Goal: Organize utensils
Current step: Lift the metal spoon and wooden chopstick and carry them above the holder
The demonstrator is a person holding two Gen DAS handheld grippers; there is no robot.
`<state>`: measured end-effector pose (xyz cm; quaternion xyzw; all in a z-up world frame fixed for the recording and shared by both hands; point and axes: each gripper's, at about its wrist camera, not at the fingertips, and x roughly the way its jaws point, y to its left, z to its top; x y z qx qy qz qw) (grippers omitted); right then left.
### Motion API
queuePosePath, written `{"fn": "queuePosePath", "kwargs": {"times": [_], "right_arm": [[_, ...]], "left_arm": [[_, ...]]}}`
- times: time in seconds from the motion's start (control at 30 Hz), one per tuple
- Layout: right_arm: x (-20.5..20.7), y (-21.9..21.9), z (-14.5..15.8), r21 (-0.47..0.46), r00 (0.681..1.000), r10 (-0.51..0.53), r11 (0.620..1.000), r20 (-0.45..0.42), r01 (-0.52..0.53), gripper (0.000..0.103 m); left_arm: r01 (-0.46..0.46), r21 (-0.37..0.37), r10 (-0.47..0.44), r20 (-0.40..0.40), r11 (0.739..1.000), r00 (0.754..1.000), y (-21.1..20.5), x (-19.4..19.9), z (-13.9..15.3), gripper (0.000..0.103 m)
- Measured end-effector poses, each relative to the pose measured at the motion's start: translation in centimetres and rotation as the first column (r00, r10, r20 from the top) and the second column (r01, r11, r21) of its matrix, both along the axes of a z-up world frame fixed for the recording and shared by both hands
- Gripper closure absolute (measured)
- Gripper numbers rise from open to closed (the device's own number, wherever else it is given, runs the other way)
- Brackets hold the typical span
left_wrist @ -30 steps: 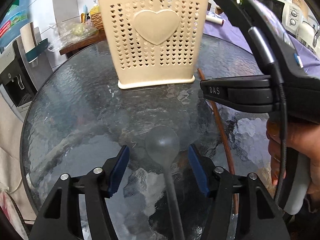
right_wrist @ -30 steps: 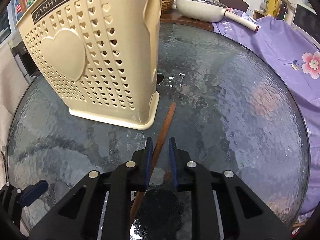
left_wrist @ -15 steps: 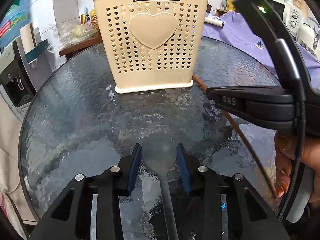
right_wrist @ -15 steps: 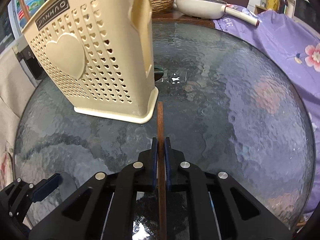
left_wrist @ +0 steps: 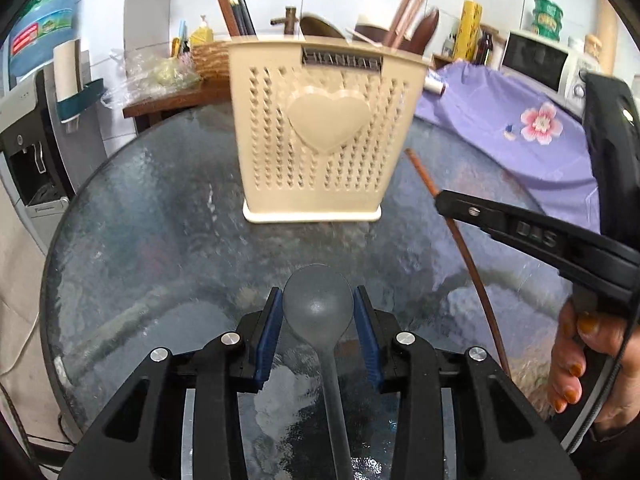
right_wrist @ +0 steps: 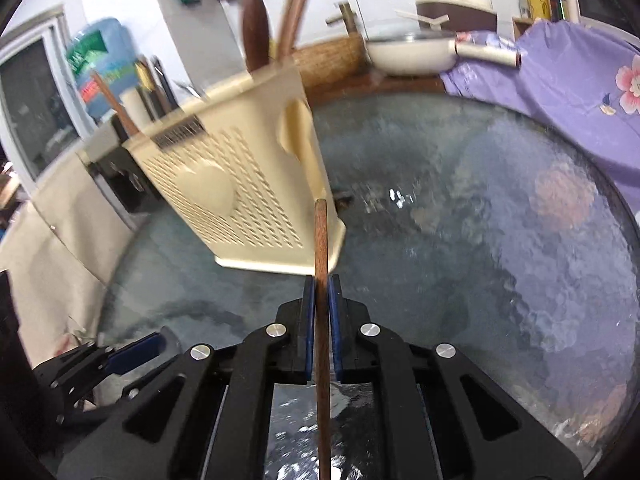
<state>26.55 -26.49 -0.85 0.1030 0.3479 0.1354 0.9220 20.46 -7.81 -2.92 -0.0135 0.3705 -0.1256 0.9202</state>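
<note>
A cream perforated utensil basket (left_wrist: 326, 136) with a heart on its front stands on the round glass table (left_wrist: 140, 240); several wooden utensils stick out of its top. My left gripper (left_wrist: 318, 300) is shut on the bowl of a grey spoon (left_wrist: 318, 304), lifted off the glass, handle running back under the camera. My right gripper (right_wrist: 320, 284) is shut on a thin brown wooden stick (right_wrist: 321, 240), which points toward the basket (right_wrist: 240, 196). In the left wrist view that stick (left_wrist: 460, 236) slants through the right gripper's black fingers (left_wrist: 500, 220), held by a hand (left_wrist: 580, 360).
A purple flowered cloth (left_wrist: 520, 136) covers the surface at the right, with a microwave (left_wrist: 536, 60) behind it. A white pan (right_wrist: 412, 54) and wicker basket (right_wrist: 332, 60) sit on the wooden counter beyond the table. A water dispenser (left_wrist: 28, 128) stands at the left.
My left gripper closed on the spoon's bowl and lifted it. My right gripper closed on the wooden stick and raised it off the glass, swinging it straight ahead toward the basket.
</note>
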Motion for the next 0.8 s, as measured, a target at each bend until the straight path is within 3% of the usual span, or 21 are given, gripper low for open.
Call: {"fn": "queuePosePath", "kwargs": {"times": [0.3,0.8], "right_arm": [[-2.6,-1.0,2.9,0.069,0.995,0.030,0.997,0.095,-0.037,0.096],[-6.0,-1.2,6.9,0.090,0.975,0.055,0.993,0.214,-0.076,0.096]], "left_arm": [[0.003,-0.071,0.000,0.035,0.997,0.999,0.9,-0.4,1.7,0.068],[0.010,-0.115,0.005,0.132,0.993,0.991,2.1,-1.8,4.9,0.068]]}}
